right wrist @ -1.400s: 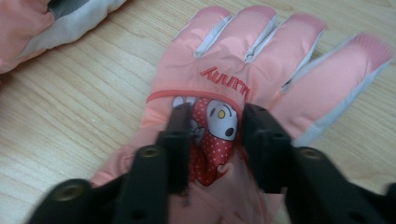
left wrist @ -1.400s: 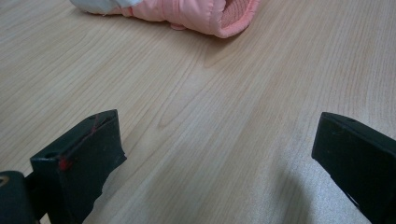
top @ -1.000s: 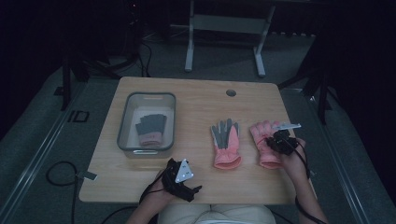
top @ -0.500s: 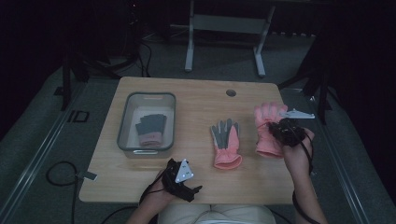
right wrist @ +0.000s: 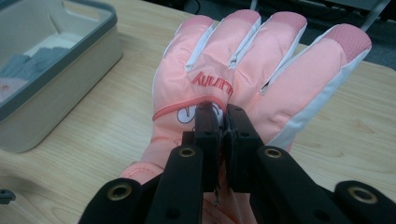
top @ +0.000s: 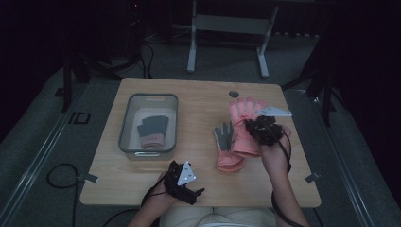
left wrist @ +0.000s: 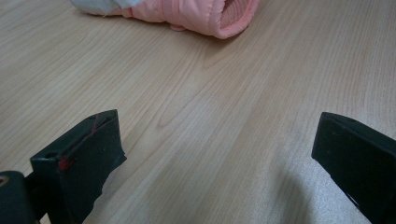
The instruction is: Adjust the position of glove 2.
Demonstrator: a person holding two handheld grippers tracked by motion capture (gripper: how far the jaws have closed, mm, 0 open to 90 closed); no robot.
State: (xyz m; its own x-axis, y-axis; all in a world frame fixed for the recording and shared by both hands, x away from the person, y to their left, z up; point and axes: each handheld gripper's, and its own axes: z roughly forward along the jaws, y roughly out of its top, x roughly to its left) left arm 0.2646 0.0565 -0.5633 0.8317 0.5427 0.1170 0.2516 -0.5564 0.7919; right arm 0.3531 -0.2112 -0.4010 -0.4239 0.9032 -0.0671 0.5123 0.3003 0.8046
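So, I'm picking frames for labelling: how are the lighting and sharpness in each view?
High view: dim and soft, room around the table nearly black, right gripper a dark blob on the pink glove. Left gripper view: bright and even, the fingers cast soft shadows on the wood. Right gripper view: well lit, the glove's lettering sharp, bin slightly soft.

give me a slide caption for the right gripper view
Right gripper shut on a pink glove, lifted over the table near the bin.
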